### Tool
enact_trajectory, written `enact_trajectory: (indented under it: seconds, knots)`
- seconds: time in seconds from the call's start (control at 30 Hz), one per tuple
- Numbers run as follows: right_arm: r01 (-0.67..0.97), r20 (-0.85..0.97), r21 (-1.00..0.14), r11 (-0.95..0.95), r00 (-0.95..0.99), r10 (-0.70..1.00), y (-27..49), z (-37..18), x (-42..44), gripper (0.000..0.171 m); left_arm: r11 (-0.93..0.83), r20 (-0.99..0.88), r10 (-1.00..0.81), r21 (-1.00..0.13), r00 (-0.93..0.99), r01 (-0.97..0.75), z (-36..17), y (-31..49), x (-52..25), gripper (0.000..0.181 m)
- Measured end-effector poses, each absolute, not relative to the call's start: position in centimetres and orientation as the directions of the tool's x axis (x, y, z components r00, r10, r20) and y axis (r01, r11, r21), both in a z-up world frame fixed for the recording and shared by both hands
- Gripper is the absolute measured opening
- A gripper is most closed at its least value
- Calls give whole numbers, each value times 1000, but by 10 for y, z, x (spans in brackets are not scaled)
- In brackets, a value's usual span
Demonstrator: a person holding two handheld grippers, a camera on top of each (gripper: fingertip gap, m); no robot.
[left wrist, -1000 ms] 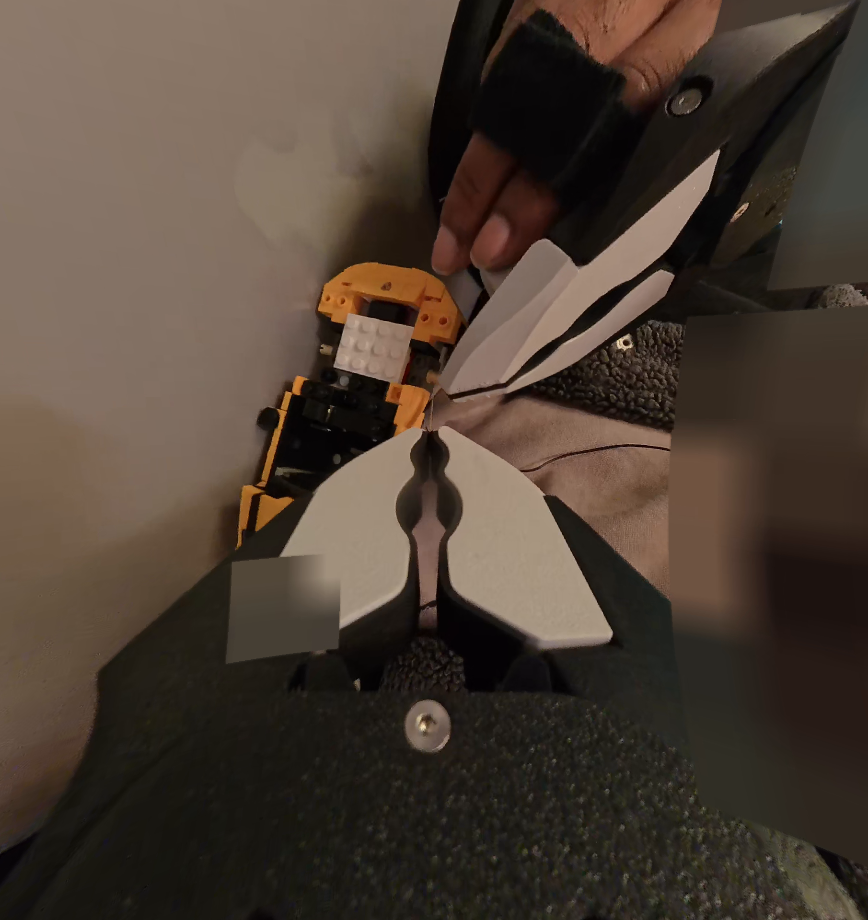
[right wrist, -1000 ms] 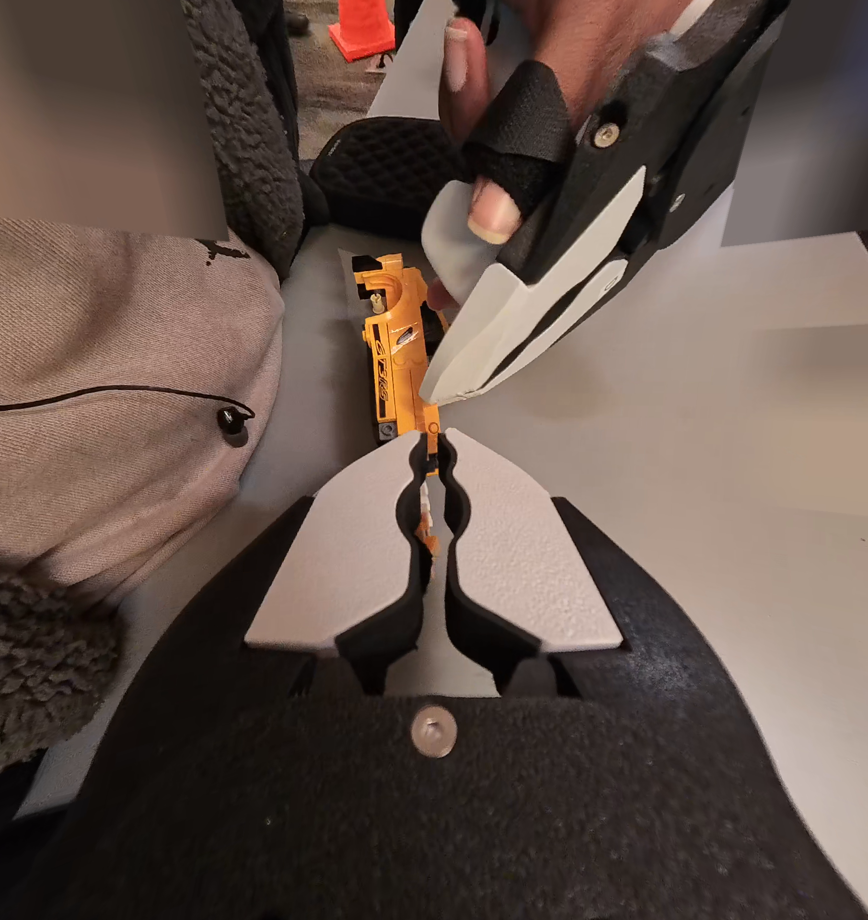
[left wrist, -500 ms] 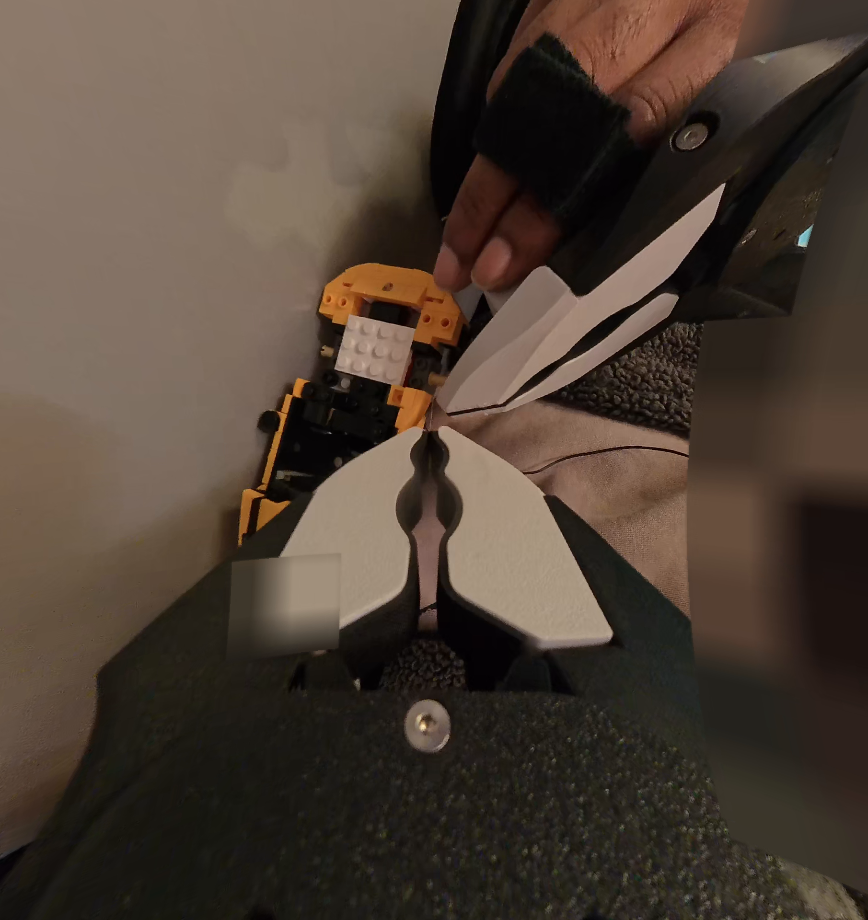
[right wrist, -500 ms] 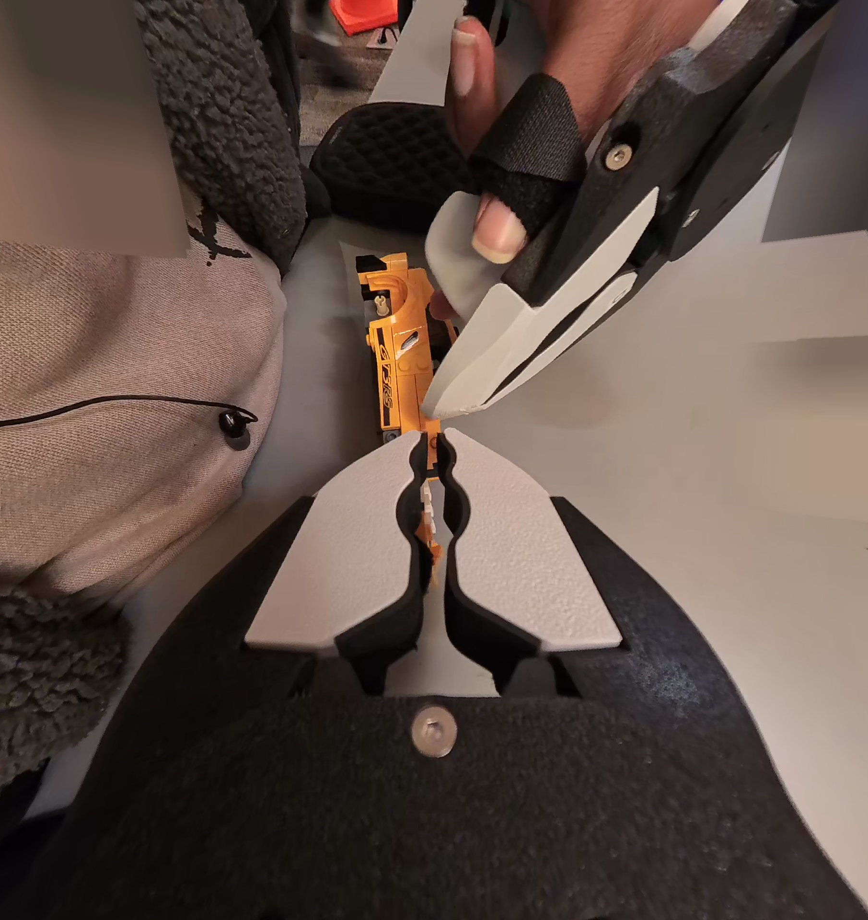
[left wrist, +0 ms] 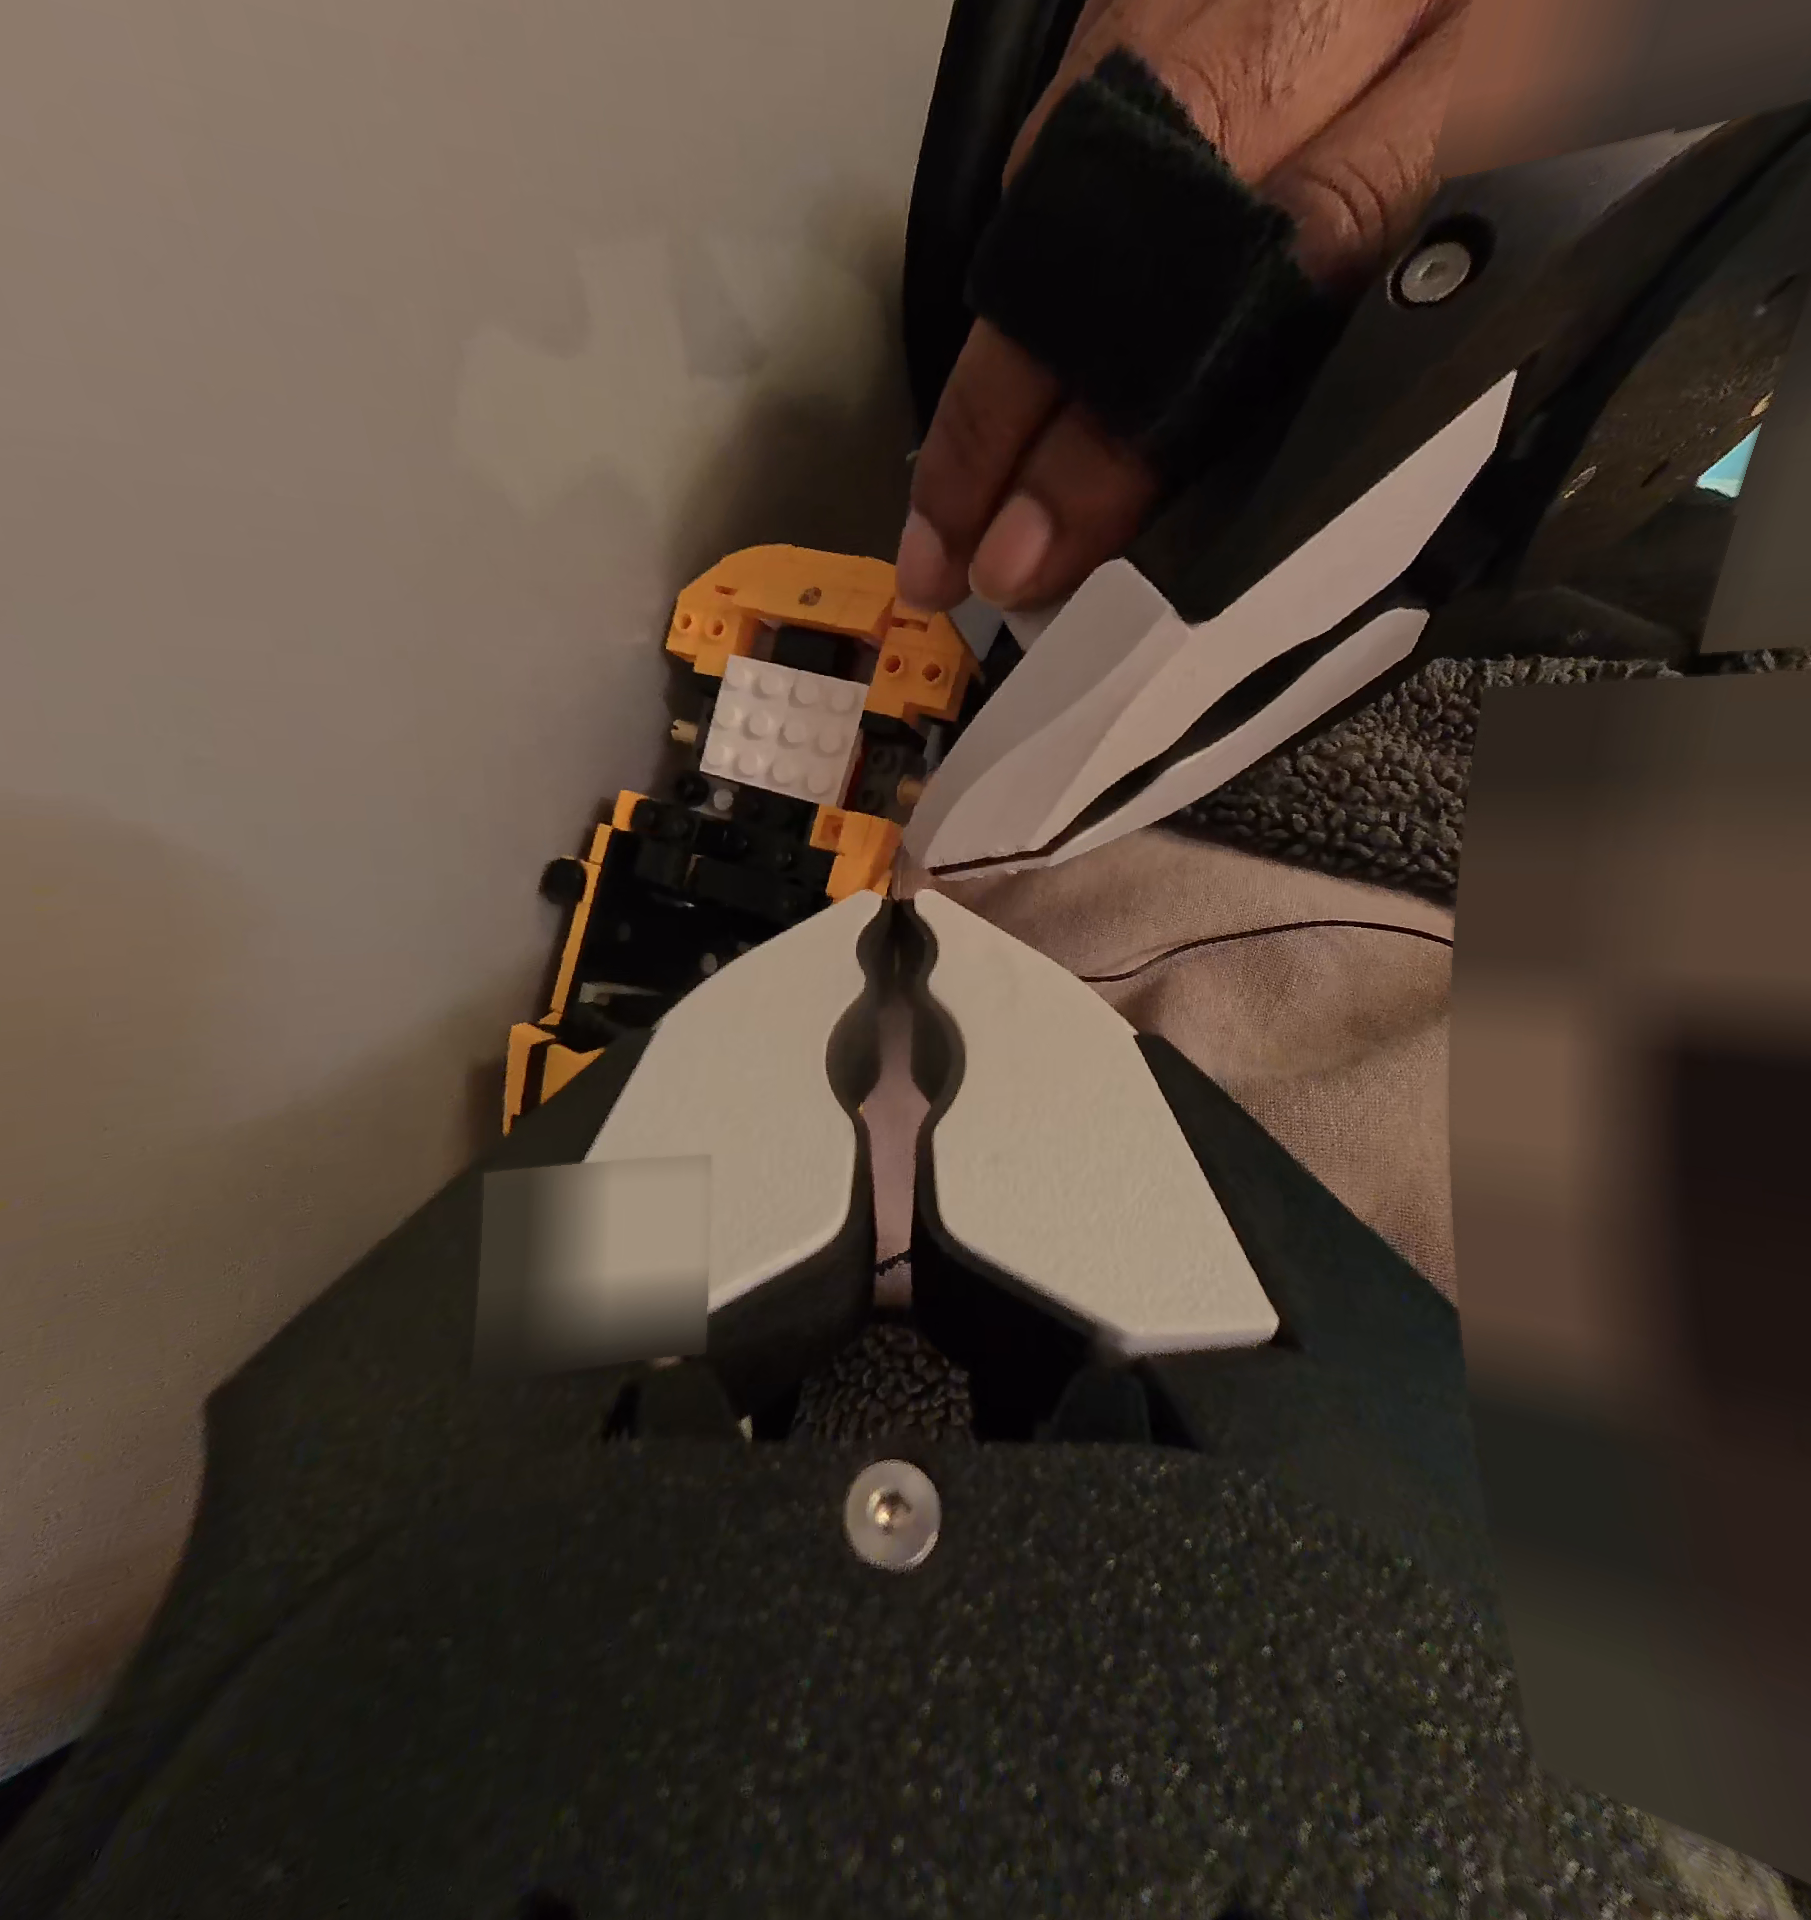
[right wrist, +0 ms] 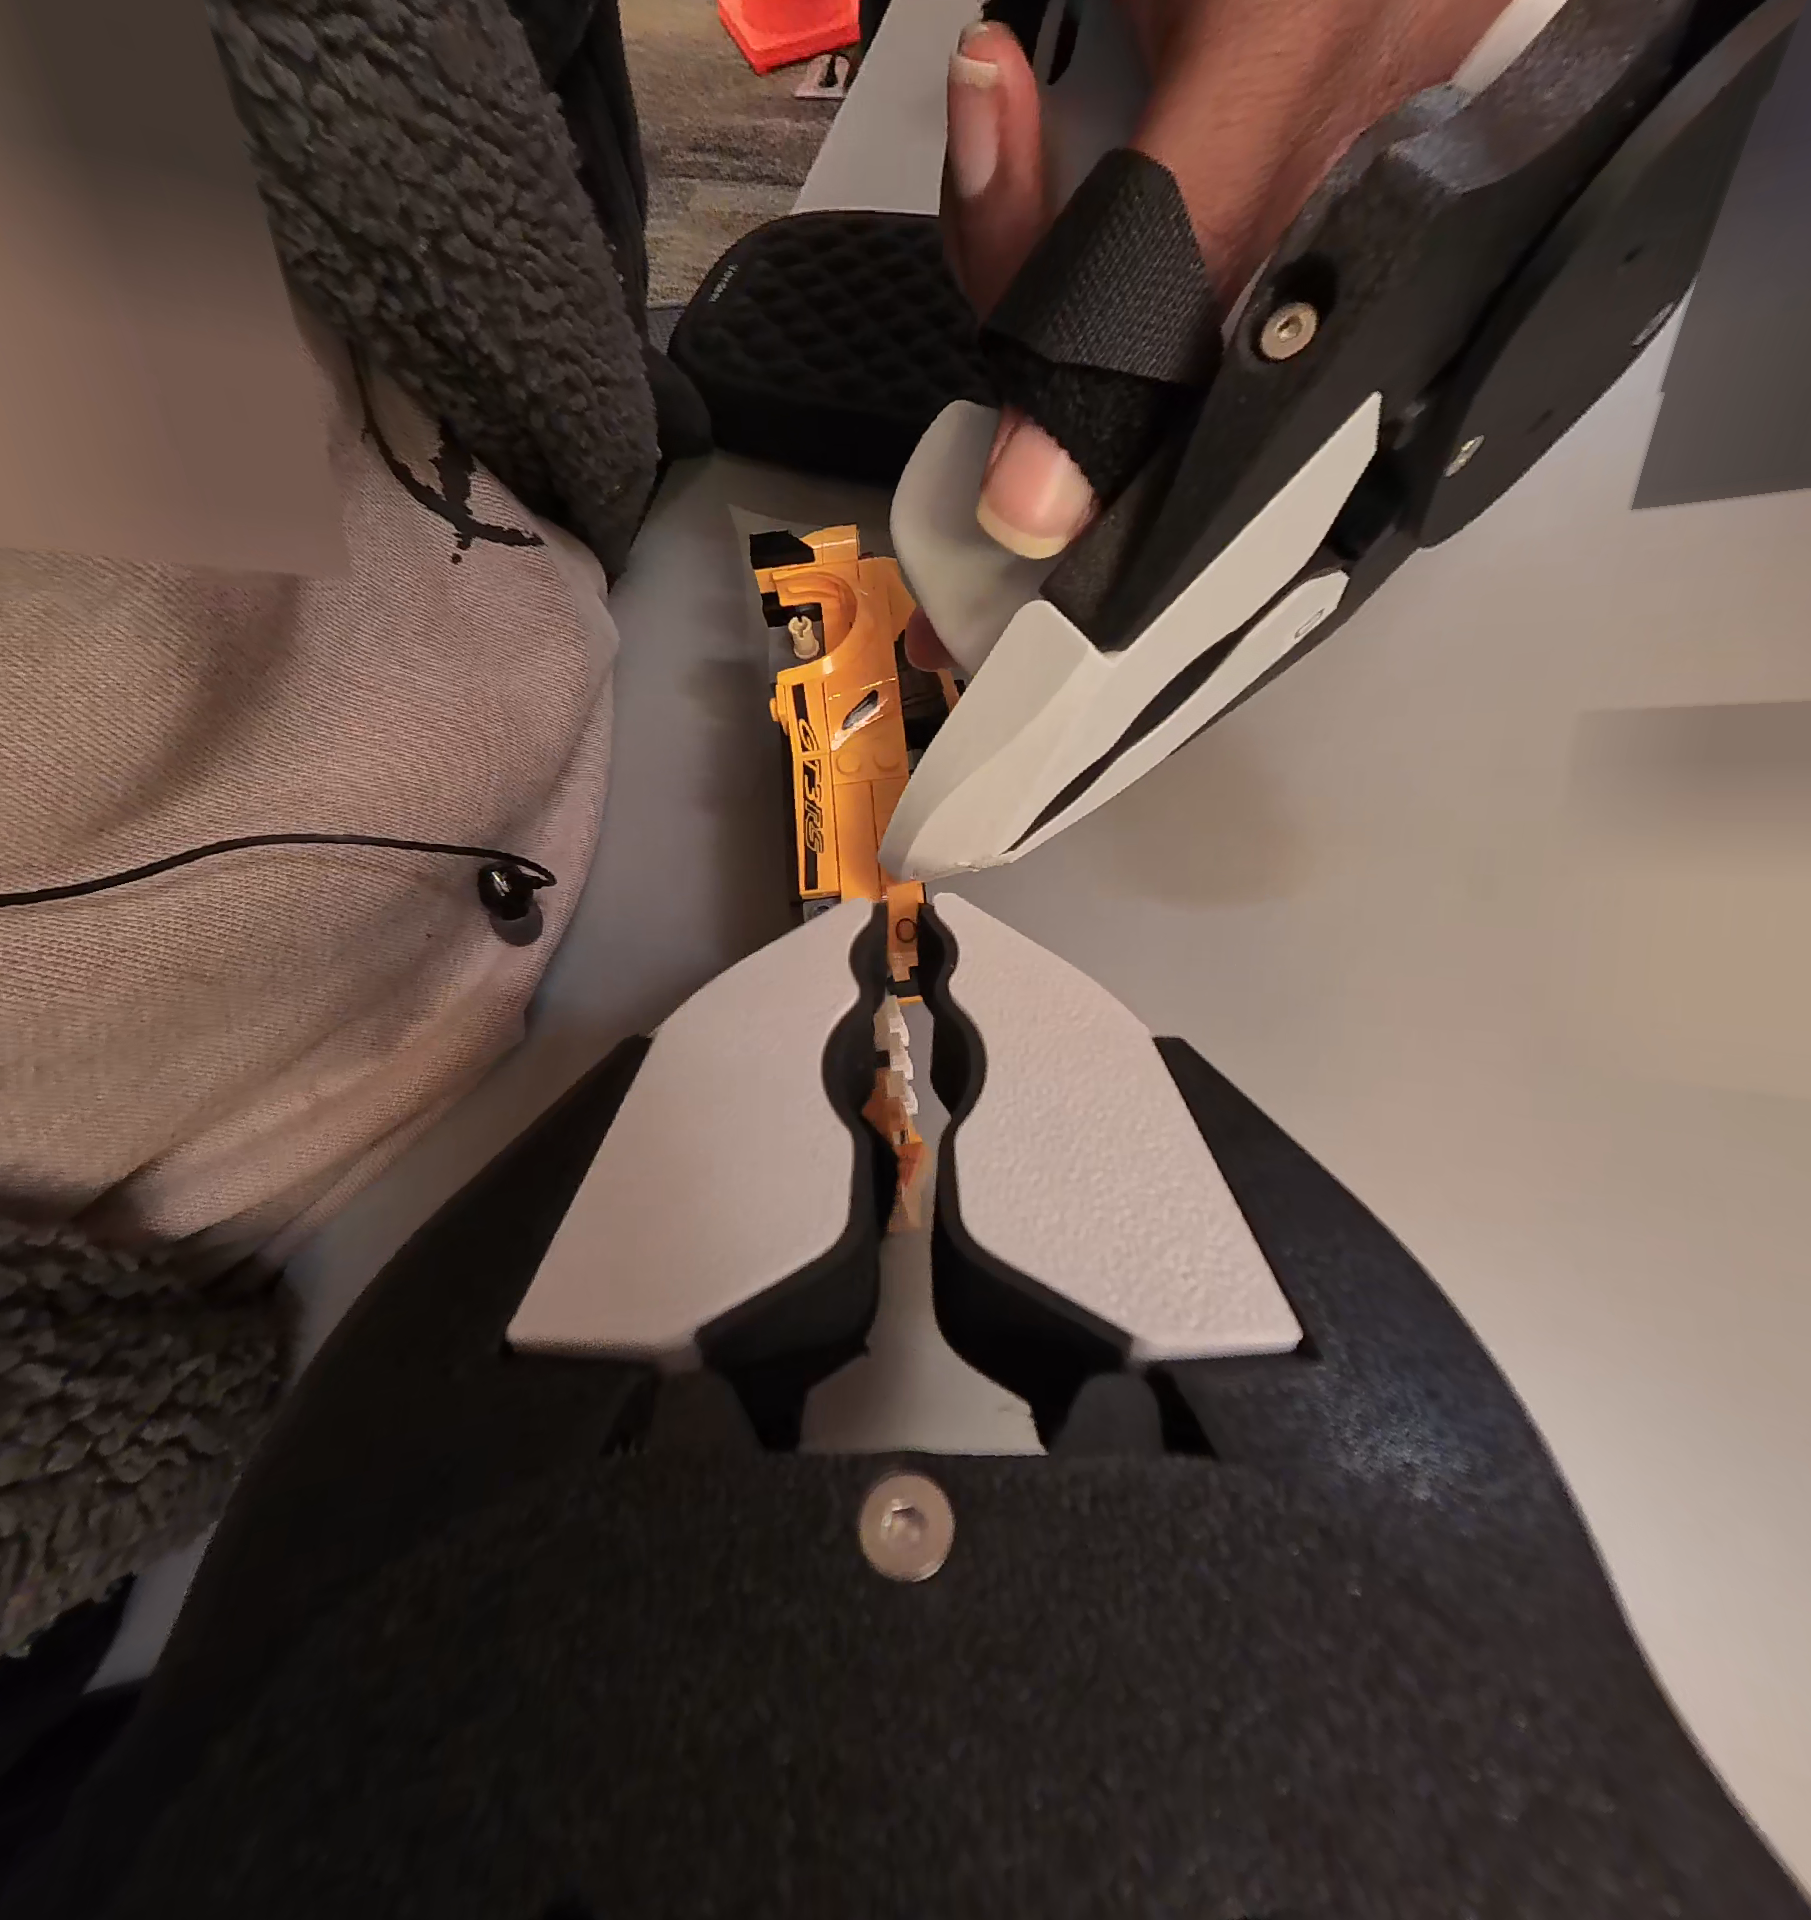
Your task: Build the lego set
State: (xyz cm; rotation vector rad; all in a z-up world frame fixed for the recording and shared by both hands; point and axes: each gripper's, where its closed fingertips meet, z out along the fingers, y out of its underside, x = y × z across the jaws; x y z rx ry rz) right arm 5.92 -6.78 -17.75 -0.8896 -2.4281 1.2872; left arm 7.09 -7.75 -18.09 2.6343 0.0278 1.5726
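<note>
An orange and black lego car with a white studded plate lies on the grey table; in the right wrist view the car shows side-on. My left gripper is shut, its tips at the car's right side. My right gripper comes down from the upper right, shut, tip to tip with the left. A thin pale sliver sits between the tips; I cannot tell what it is. In the right wrist view my right gripper is shut over the car's front, and the left gripper meets it from above.
The person's beige shirt with a black cord and a grey fleece sleeve are close on the left. A black mesh pad and an orange cone lie beyond the table edge. The grey table stretches right. Less than 4 cm separates the two grippers' tips.
Both grippers stay shut and tip to tip beside the car. The opposite gripper's body and hand have shifted slightly up and right in each view. The car has not moved.
</note>
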Motion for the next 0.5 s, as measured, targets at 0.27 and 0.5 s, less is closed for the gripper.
enact_trajectory:
  seconds: [0.27, 0.5]
  knots:
    - [388, -31, -800, 458, -788, 614, -68, -182, 60, 9, -997, 882, 50, 70, 469, -25, -179, -78, 71, 0]
    - [342, 39, -795, 502, -796, 605, -68, -183, 60, 7, -997, 889, 57, 73, 454, -18, -178, -78, 71, 0]
